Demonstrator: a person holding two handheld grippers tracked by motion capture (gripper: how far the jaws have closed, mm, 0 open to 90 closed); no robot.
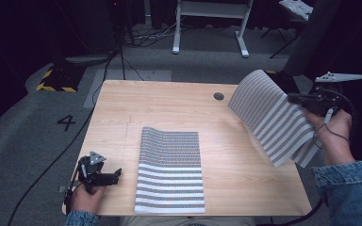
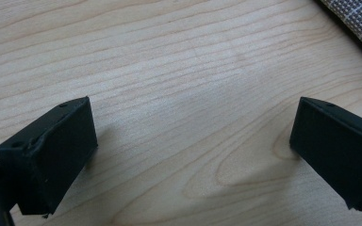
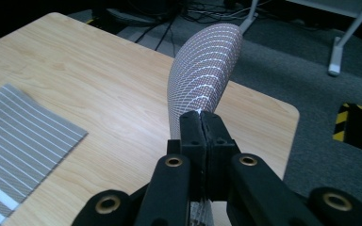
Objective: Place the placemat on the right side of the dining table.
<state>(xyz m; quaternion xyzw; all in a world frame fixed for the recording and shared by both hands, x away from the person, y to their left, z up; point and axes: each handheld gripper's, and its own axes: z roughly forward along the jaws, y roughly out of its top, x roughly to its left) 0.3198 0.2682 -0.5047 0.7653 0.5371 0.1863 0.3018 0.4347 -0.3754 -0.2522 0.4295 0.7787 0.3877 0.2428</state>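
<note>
Your right gripper (image 1: 296, 99) has its jaws clenched on the lifted striped mat (image 1: 273, 115), which curves up over the bench's (image 1: 169, 103) right edge. Left of that mat, the second mat (image 1: 170, 169) lies flat; beyond it your left gripper (image 1: 115, 175) rests, jaws released and wide over bare wood.

The high view looked down on the whole surface (image 1: 169, 108); both hand-held gripper views sat close above that same surface.

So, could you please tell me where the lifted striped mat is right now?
In the high view the lifted striped mat hangs over the table's right edge, pinched in the right tool, right of the flat mat.
</note>
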